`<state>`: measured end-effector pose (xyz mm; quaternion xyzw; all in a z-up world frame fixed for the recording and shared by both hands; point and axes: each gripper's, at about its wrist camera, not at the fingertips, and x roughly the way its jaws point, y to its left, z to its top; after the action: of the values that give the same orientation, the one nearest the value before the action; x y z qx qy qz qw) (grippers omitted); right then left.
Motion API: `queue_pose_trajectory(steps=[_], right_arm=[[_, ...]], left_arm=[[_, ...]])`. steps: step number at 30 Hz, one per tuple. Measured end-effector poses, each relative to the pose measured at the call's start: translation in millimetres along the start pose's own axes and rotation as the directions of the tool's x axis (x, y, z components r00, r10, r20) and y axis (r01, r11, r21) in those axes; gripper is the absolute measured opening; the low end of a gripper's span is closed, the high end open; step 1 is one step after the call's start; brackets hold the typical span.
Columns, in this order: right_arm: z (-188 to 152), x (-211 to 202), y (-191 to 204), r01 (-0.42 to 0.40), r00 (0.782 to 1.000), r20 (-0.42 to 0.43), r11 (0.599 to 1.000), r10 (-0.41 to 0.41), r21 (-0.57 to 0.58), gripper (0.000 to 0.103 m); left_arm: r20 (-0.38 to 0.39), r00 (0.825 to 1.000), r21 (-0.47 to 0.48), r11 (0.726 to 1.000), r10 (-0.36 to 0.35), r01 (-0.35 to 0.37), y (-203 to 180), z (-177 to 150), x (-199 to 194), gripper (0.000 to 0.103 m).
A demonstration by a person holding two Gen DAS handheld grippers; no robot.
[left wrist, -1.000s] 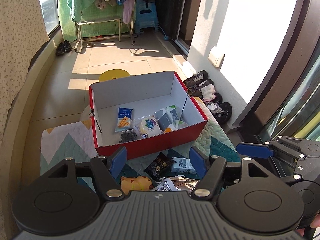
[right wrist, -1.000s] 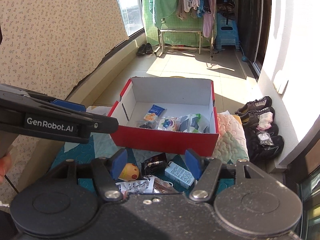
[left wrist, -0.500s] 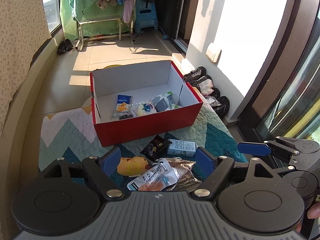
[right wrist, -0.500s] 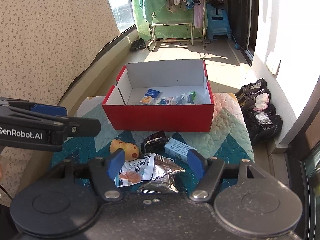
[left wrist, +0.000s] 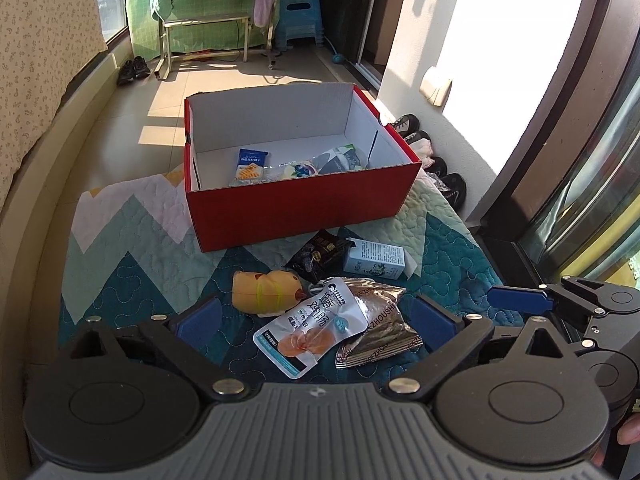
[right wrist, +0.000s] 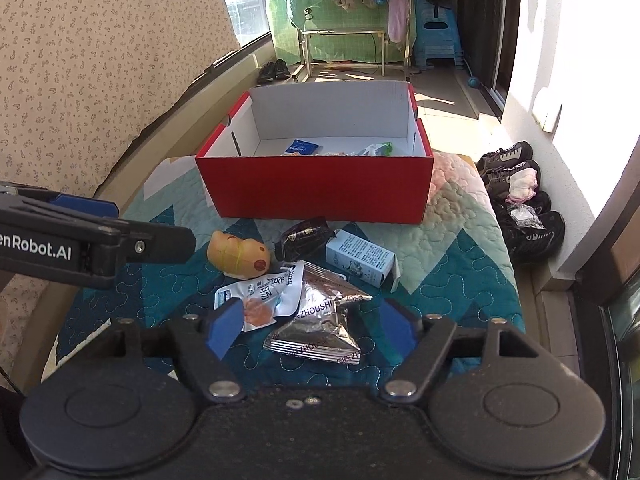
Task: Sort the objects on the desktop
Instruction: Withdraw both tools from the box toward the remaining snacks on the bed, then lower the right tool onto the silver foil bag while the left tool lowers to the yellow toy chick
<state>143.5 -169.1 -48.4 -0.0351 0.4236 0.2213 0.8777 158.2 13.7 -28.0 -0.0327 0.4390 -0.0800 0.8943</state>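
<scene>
While hovering above the quilt, left gripper and right gripper spread wide, empty. Near them, silver packet beside yellow toy. Farther off, red box.

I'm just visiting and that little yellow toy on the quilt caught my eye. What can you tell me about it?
The yellow duck toy looks like soft, squishy plastic: a plump body with an orange-red beak, a small dark eye, and what looks like a thin yellow band around its middle. It lies on its side on the teal patterned quilt, in front of the red box and apart from it. Its beak end sits next to the white sausage packet and the dark snack packet. Nothing is gripping it.
</scene>
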Motion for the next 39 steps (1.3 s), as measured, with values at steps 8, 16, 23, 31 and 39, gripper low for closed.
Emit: queue_pose_trajectory(steps=[8, 16, 23, 31, 39], right_arm=[[-13.5, 34.3, -4.1, 0.018, 0.998, -0.054, 1.0, -0.017, 0.01, 0.075], [-22.7, 71.5, -6.7, 0.024, 0.993, -0.118, 1.0, -0.023, 0.012, 0.075], [-21.1, 97.0, -2.9, 0.014, 0.99, -0.142, 1.0, -0.012, 0.011, 0.075], [-19.9, 116.3, -1.6, 0.031, 0.988, -0.151, 0.999, -0.034, -0.022, 0.075], [-18.6, 123.1, -5.8, 0.021, 0.989, -0.145, 1.0, -0.019, 0.012, 0.073]], left_arm=[[-0.046, 0.999, -0.039, 0.999, 0.002, -0.004, 13.8, -14.6, 37.2, 0.103], [-0.088, 0.996, -0.059, 0.998, 0.029, -0.034, 30.7, -20.3, 74.8, 0.103], [-0.094, 0.995, -0.058, 0.997, 0.04, -0.046, 40.1, -17.7, 99.4, 0.103], [-0.092, 0.993, -0.022, 0.997, 0.069, -0.071, 40.2, -13.3, 123.2, 0.103], [-0.098, 0.991, -0.002, 0.996, 0.086, -0.086, 39.2, -13.2, 141.0, 0.103]])
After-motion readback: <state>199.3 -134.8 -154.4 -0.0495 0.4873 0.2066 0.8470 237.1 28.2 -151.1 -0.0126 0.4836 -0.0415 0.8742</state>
